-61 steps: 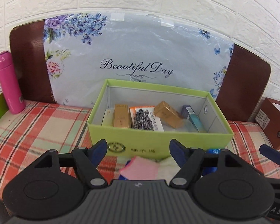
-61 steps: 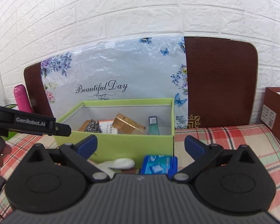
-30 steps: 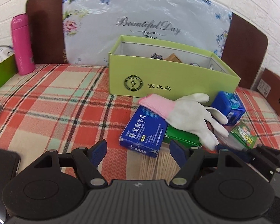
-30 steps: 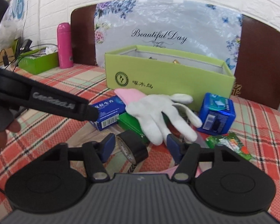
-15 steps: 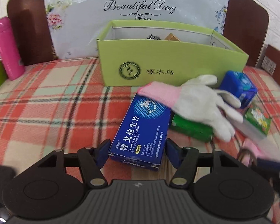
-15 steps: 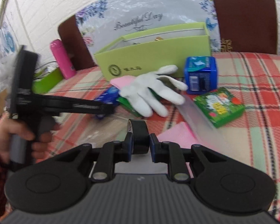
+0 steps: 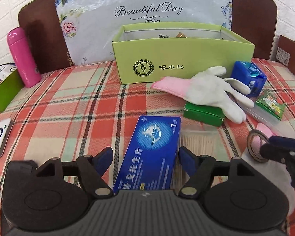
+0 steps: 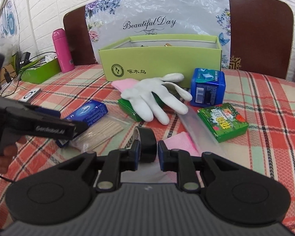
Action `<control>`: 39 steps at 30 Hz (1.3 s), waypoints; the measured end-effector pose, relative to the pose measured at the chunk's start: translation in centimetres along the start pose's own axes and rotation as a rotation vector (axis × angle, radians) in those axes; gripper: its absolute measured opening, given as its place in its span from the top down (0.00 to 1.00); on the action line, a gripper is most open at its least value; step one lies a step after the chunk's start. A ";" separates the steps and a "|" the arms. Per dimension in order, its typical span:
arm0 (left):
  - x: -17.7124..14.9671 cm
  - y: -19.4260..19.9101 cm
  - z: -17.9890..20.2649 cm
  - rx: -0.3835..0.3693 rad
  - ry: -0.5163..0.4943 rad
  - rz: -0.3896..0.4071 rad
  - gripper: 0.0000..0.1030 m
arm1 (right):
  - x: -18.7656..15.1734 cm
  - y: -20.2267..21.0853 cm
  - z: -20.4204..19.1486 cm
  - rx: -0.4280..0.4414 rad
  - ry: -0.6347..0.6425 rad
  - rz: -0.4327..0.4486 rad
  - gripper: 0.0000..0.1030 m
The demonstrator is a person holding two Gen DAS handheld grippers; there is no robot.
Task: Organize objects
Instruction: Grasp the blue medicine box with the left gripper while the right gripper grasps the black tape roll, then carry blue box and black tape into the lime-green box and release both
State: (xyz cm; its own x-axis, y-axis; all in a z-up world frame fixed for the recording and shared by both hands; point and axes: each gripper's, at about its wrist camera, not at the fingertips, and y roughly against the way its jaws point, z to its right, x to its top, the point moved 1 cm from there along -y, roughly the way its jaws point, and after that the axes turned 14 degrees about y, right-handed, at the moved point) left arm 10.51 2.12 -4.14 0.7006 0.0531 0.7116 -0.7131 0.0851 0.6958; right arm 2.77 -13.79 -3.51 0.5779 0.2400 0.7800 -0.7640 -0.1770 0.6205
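A light green box [image 7: 182,59] [image 8: 161,59] stands at the back of the plaid cloth with small items inside. My left gripper [image 7: 145,157] is open, its fingers on either side of a blue medicine box [image 7: 151,149] [image 8: 88,113] lying flat. My right gripper [image 8: 147,151] is shut on a black tape roll [image 8: 146,146], which also shows in the left wrist view [image 7: 255,145]. A white glove with a pink cuff [image 7: 204,92] [image 8: 153,96] lies on a flat green box [image 7: 202,112].
A blue cube box [image 8: 208,86], a green packet [image 8: 224,122], a clear strip [image 8: 200,131], a pink cloth [image 8: 182,141] and a bag of toothpicks [image 8: 100,131] lie around. A pink bottle [image 7: 23,57] and green tray [image 7: 4,90] stand at the left.
My left gripper moved forward so the blue medicine box lies between its open fingers. My right gripper stays shut on the tape roll and has lifted and turned to face the box.
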 end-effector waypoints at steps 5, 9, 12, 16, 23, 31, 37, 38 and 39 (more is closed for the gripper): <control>0.4 -0.7 -0.7 -0.037 0.046 -0.023 0.26 | 0.1 0.0 0.0 -0.007 0.022 -0.001 0.81; 0.4 -1.0 -1.0 -0.031 0.055 -0.022 0.24 | 0.2 -0.4 -0.2 -0.007 0.043 -0.004 0.81; 0.4 -1.2 -1.2 -0.045 0.070 -0.026 0.25 | 0.2 -0.8 -0.2 0.014 0.042 -0.011 0.78; 0.3 -0.9 -1.4 -0.086 0.093 -0.039 0.39 | 0.1 -1.3 -0.5 0.030 0.047 -0.030 0.77; 0.9 1.8 -1.8 -0.111 0.106 0.008 0.40 | 0.3 -0.9 -0.3 0.038 0.038 -0.012 0.82; 5.5 5.1 0.1 -0.236 0.105 0.122 0.40 | 3.3 0.9 0.9 -0.002 0.048 0.104 0.82; 10.4 5.9 3.4 -0.335 0.104 0.199 0.40 | 6.9 1.6 3.2 -0.093 0.069 0.207 0.82; 11.3 5.9 4.1 -0.349 0.101 0.215 0.40 | 7.3 1.4 3.6 -0.108 0.071 0.216 0.82; 12.2 5.8 4.7 -0.356 0.101 0.229 0.40 | 7.9 1.2 4.2 -0.127 0.071 0.225 0.82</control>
State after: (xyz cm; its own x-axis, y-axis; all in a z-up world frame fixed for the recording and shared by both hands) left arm 14.79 -1.45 9.05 0.5364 0.2066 0.8183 -0.8105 0.3965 0.4311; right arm 7.65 -16.07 3.77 0.3711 0.2754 0.8868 -0.9035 -0.1132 0.4133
